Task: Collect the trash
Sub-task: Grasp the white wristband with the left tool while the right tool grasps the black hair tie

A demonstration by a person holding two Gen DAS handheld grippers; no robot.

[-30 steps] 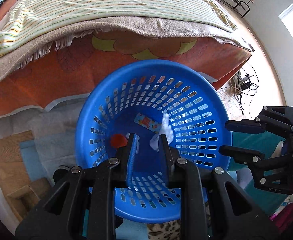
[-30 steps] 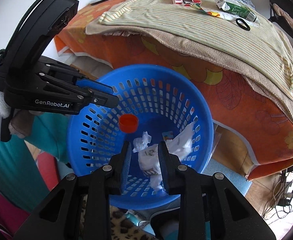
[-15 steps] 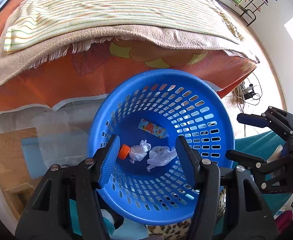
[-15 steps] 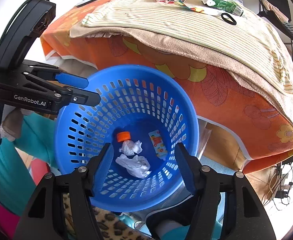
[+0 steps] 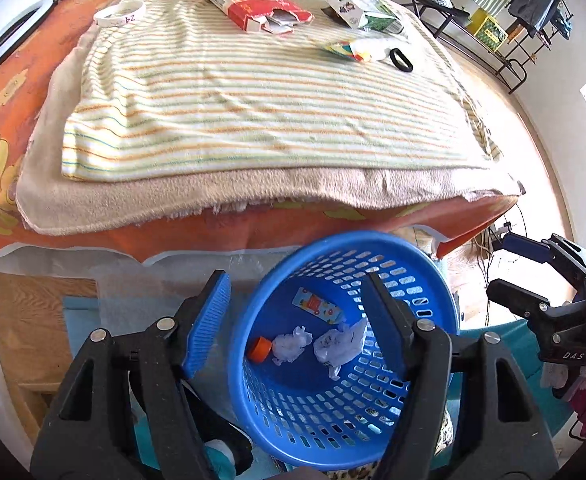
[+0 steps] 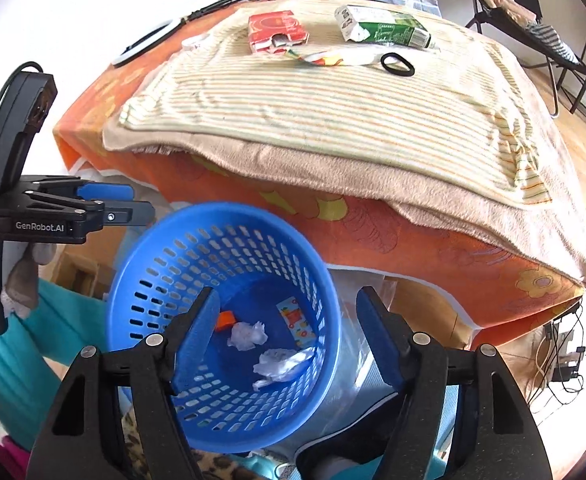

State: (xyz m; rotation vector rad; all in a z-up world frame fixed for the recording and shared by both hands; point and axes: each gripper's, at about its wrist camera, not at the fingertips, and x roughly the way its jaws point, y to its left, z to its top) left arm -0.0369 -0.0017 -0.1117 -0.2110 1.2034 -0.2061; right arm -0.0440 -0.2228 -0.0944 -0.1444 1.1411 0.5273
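Blue basket (image 5: 345, 360) sits near, below the bed (image 5: 253, 120) edge, with crumpled tissues (image 5: 293, 344), an orange cap (image 5: 261, 349) and a small wrapper (image 5: 317, 307) lying in its bottom. Both tongs hang above it with nothing between them: left gripper (image 5: 297, 328) spread and widening, right gripper (image 6: 289, 336) likewise.

Far across the striped towel (image 6: 333, 112) lies what's left. The red carton (image 6: 275, 32), torn open, looks light and crushable, so pinch across its narrow sides. The green carton (image 6: 385, 30) to its right is the same sort, stiff card; take it mid-body. The flat colourful wrapper (image 6: 325, 57) looks thin and slippery, so nip an edge. The black ring (image 6: 397, 65) is small; grip through its loop.
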